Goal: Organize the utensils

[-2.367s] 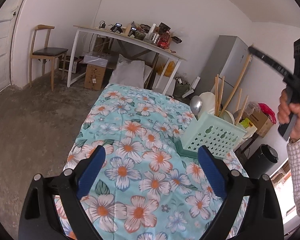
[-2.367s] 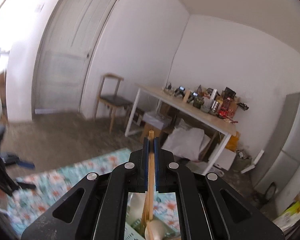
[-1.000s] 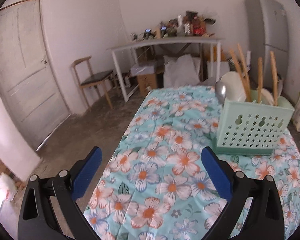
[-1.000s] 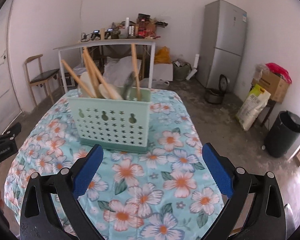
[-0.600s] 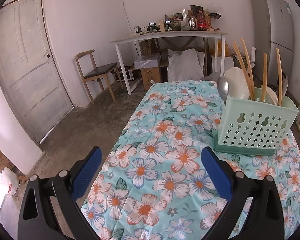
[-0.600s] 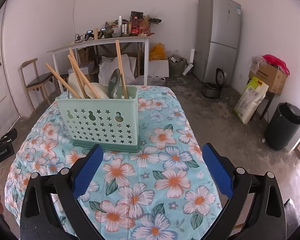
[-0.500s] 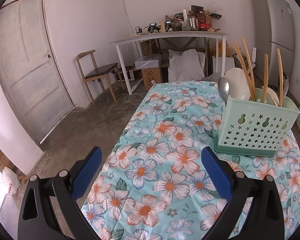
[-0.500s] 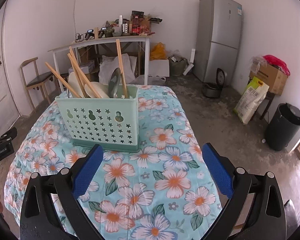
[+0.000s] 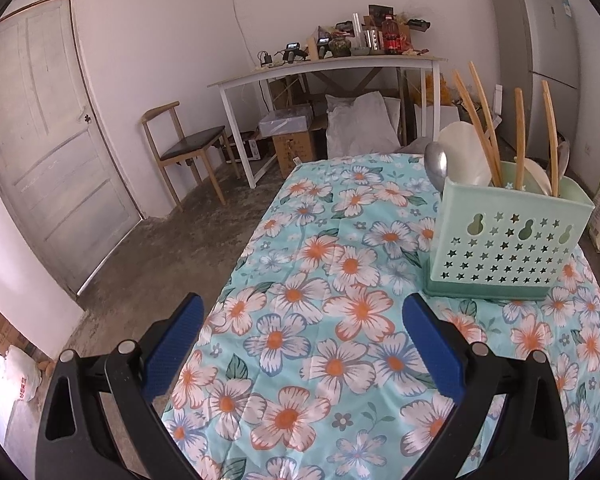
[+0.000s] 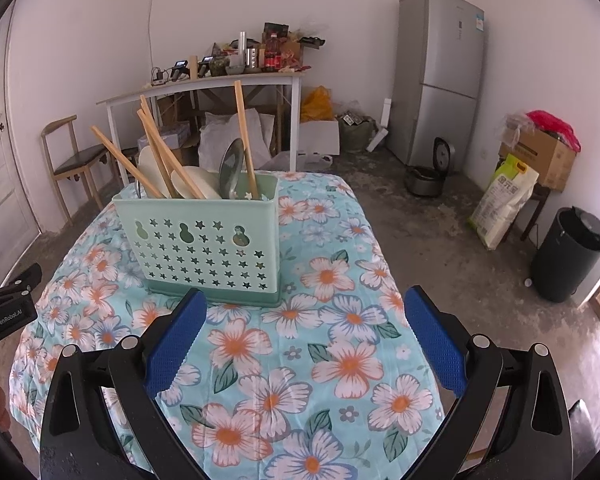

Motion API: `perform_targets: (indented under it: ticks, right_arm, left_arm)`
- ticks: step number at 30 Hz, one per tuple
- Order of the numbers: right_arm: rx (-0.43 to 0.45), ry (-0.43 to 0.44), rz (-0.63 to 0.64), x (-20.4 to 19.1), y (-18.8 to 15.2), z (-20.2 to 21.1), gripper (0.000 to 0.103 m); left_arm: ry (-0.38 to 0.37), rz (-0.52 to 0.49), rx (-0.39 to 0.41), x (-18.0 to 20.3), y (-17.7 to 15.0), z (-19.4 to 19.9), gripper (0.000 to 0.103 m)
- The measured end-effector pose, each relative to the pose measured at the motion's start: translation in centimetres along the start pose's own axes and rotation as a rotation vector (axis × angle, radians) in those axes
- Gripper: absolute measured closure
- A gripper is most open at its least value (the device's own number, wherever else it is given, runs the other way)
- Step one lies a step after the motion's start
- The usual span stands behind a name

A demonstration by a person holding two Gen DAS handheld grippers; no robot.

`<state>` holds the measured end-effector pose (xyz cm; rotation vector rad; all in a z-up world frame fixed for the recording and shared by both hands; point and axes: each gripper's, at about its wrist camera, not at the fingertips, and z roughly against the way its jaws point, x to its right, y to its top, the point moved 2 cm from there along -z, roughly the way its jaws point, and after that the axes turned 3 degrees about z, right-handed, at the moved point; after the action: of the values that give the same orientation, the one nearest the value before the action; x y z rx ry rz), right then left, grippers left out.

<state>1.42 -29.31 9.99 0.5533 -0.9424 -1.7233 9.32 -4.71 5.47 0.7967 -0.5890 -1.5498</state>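
Tabletop near edge: the floral tablecloth [image 10: 284, 364] was left bare between the right gripper [image 10: 300, 340] and the utensil caddy [image 10: 204, 240].
Left half: bare cloth was seen ahead of the left gripper [image 9: 304, 344], jaws spread wide.
Obstacle: the caddy stood upright on the cloth.
Overhead: wooden handles [image 10: 242, 136] and ladle bowls were fanned above the caddy rim.

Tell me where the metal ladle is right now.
The metal ladle stands bowl-up in the green utensil basket on the floral tablecloth, at the basket's left end in the left wrist view, beside a white spoon and wooden handles.
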Motion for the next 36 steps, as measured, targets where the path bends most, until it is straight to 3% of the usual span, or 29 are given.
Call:
perform_targets:
  ticks: [36]
  right_arm:
    - [0.004,0.001,-0.005,-0.4,0.3,1.1,0.008]
  left_arm:
    - [-0.006,0.016,-0.033,-0.8,-0.5,-0.6,0.006]
